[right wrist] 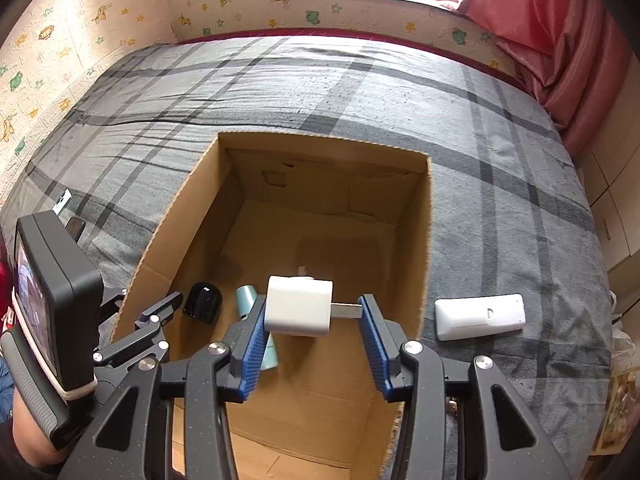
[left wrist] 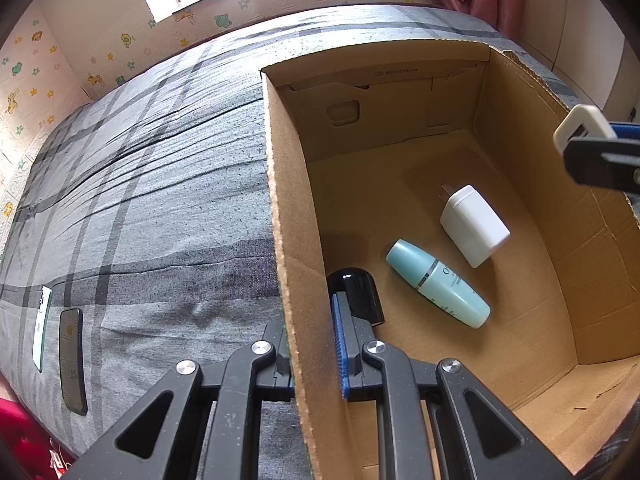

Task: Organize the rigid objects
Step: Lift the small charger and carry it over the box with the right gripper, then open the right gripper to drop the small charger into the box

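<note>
An open cardboard box (left wrist: 286, 184) (right wrist: 414, 240) stands on the bed. My left gripper (left wrist: 310, 320) (right wrist: 160, 316) is shut on the box's left wall, one finger inside and one outside. My right gripper (right wrist: 313, 304) (left wrist: 592, 148) hovers over the box, shut on a white charger plug (right wrist: 299, 306) (left wrist: 580, 122); its metal prongs touch the right finger. On the box floor lie a black rounded cap (left wrist: 356, 292) (right wrist: 202, 302), a teal bottle (left wrist: 438, 282) (right wrist: 246, 298) and a second white charger (left wrist: 474, 226), mostly hidden in the right wrist view.
A white remote (right wrist: 480, 316) lies on the grey plaid bedspread (left wrist: 160, 200) to the right of the box. Two phones (left wrist: 72, 360) (left wrist: 42, 328) lie on the bed to the left. Walls and a red curtain (right wrist: 560, 40) border the bed.
</note>
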The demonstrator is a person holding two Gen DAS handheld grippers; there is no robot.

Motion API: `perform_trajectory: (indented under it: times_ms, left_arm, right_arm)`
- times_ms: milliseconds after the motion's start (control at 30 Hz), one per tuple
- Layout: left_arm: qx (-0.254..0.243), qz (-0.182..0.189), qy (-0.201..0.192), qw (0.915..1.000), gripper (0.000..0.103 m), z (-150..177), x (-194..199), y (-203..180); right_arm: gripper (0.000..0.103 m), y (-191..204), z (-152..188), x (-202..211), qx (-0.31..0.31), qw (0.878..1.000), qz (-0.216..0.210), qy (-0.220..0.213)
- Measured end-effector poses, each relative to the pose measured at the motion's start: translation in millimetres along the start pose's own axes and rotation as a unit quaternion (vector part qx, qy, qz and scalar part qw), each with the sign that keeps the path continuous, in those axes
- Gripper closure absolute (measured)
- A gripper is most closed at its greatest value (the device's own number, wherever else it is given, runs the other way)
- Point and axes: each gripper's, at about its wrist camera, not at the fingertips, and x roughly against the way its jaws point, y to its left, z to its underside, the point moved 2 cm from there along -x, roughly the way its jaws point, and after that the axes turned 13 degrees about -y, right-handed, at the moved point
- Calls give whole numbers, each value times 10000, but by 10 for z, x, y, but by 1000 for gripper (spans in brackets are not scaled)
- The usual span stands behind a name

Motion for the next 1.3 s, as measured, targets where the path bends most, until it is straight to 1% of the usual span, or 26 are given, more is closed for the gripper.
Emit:
perform_trajectory:
  times_ms: [233,400,833,1000,1300]
  left_arm:
    - [-3,1,-6,10000,88,3,-4,-2]
    - [-2,0,-5,10000,88,2,-5,0]
    - [7,5,-4,10000,88,2,-3,1]
    - [-3,-1,-5,10000,88,-5,0,5]
    - [-20,-10,-6,10000,88,-9,3,-9]
  right_arm:
    - [55,129,82,-217,84,9996,-74,250]
    - [55,166,145,-377,118,9990,-49,429]
    - [55,242,339,-647,243,9953,-89,931]
    - [55,187,363,-685,175,9946,-92,1015]
    - [55,223,360,-705,211,9947,-98,1004]
